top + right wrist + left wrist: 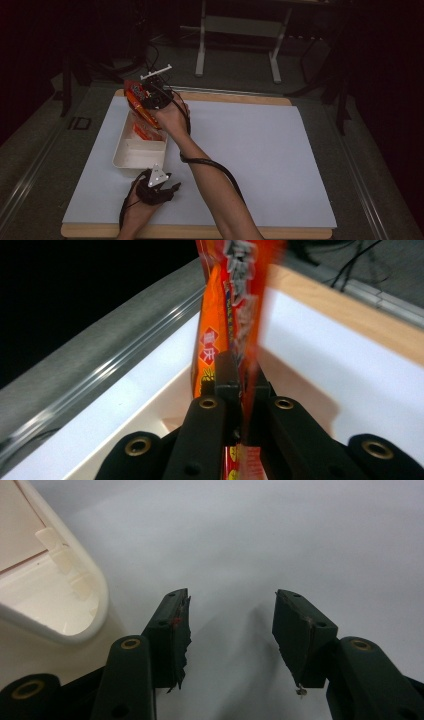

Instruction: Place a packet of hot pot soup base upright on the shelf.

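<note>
A white sheet [240,150] covers a wooden table [200,232], and near its far left corner sits a long cream tray [131,159] with a divider inside. The right gripper [150,97] is reached across to that corner, raised above the far end of the tray, with its jaws pressed together on an orange-red snack packet [137,102]. In the right gripper view the packet [232,300] rises straight out from between the two black jaws, its printed face blurred, and the cream tray [150,410] lies directly beneath it. Something else orange [141,132] lies in the tray's far compartment — its outline is too dim to name with certainty.

The left gripper [160,190] rests low at the near edge of the sheet, just beside the tray's near end, its grey three-cornered plate facing up. Its jaws are spread wide with bare white sheet [280,545] between them — in its own view the tray's rounded corner [95,615] sits close at the left, not touching the jaw. A black cable [215,167] loops around the right forearm. Beyond the table stand grey table legs [201,45] on a dark floor.
</note>
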A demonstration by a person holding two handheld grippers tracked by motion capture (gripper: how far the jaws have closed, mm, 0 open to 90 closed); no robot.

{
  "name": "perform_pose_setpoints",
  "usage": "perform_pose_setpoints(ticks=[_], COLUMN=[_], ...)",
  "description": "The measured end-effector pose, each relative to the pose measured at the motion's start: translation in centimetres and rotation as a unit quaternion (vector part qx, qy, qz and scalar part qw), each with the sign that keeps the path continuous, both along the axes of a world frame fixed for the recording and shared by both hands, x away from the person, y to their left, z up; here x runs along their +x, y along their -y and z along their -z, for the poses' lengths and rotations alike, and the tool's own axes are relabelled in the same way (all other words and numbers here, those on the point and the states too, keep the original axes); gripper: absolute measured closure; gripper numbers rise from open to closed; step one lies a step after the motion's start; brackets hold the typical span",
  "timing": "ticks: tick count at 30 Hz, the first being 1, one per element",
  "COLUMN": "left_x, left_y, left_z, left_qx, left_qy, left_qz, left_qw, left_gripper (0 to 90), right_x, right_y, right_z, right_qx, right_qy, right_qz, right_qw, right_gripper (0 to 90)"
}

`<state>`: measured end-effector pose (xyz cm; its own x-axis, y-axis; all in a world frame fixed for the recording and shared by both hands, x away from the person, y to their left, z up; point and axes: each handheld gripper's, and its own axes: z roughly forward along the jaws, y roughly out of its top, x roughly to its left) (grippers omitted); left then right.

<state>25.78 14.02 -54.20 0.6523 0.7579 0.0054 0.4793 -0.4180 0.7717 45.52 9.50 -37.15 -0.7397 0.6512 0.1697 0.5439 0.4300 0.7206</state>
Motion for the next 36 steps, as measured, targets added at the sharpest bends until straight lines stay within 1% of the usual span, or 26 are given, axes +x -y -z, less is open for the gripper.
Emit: perform_pose_setpoints(ticks=[2,3,4,5,6,9,10,11,12,13,14,17,18,19,21,23,26,28,30,33,36], left_x=[0.0,0.0,0.0,0.0,0.0,0.0,0.0,0.0,0.0,0.0,0.0,0.0,0.0,0.0,0.0,0.0,0.0,0.0,0.0,0.0,0.0], left_y=[0.0,0.0,0.0,0.0,0.0,0.0,0.0,0.0,0.0,0.0,0.0,0.0,0.0,0.0,0.1,0.1,0.1,0.1,0.1,0.1,0.1], left_z=[0.0,0.0,0.0,0.0,0.0,0.0,0.0,0.0,0.0,0.0,0.0,0.0,0.0,0.0,0.0,0.0,0.0,0.0,0.0,0.0,0.0], left_qx=[0.0,0.001,0.001,0.001,0.001,0.001,0.001,0.001,0.001,0.002,0.002,0.003,0.003,0.003,0.004,0.003,0.002,0.003,0.004,0.004,0.004], left_qy=[0.0,0.0,0.0,0.0,0.0,0.0,0.0,-0.001,-0.001,-0.001,-0.001,-0.001,-0.001,0.0,0.0,0.0,0.001,0.001,0.0,0.001,0.001], left_qz=[0.0,0.0,0.0,0.0,0.0,0.0,0.0,0.0,0.0,0.0,0.0,-0.001,-0.001,-0.002,-0.002,-0.002,-0.003,-0.003,-0.003,-0.003,-0.004], left_qw=[1.0,1.0,1.0,1.0,1.0,1.0,1.0,1.0,1.0,1.0,1.0,1.0,1.0,1.0,1.0,1.0,1.0,1.0,1.0,1.0,1.0], left_gripper=[49.0,49.0,49.0,49.0,49.0,49.0,48.9,48.9,49.0,49.0,48.9,48.9,48.9,48.9,48.9,48.9,48.9,48.9,48.9,49.0,48.9], right_x=[-0.4,-0.5,-0.7,-0.9,-1.1,-1.5,-1.5,-1.8,-2.0,-2.2,-2.5,-3.1,-3.1,-3.5,-3.9,-4.3,-4.8,-5.2,-5.6,-6.1,-6.3], right_y=[0.2,0.3,0.4,0.5,0.6,1.2,1.2,1.5,1.7,1.8,2.0,2.6,2.6,3.0,3.4,3.7,4.2,4.6,5.1,6.0,7.0], right_z=[-0.4,-0.5,-0.7,-0.8,-1.0,-1.4,-1.4,-1.6,-1.7,-1.8,-1.8,-2.1,-2.1,-2.3,-2.5,-2.5,-2.7,-2.8,-3.0,-3.1,-3.1], right_qx=[-0.006,-0.008,-0.004,-0.004,-0.002,0.01,0.01,0.012,0.008,0.003,0.002,0.007,0.007,0.006,0.003,-0.004,-0.018,-0.021,-0.021,-0.013,-0.01], right_qy=[0.014,0.022,0.026,0.027,0.033,0.04,0.04,0.042,0.047,0.056,0.059,0.062,0.062,0.065,0.068,0.067,0.075,0.078,0.078,0.079,0.079], right_qz=[0.001,0.001,0.001,0.007,0.006,0.002,0.002,-0.007,-0.011,-0.012,-0.015,-0.026,-0.026,-0.034,-0.04,-0.046,-0.046,-0.049,-0.052,-0.054,-0.056], right_qw=[0.9999,0.9997,0.9996,0.9996,0.9994,0.9991,0.9991,0.999,0.9988,0.9984,0.9982,0.9977,0.9977,0.9973,0.9969,0.9967,0.996,0.9955,0.9953,0.9953,0.9953], right_gripper=[88.0,84.5,83.0,81.1,79.0,73.0,73.0,70.3,69.3,68.9,68.9,67.1,67.1,66.0,65.3,65.4,67.6,67.9,68.3,68.5,69.7])
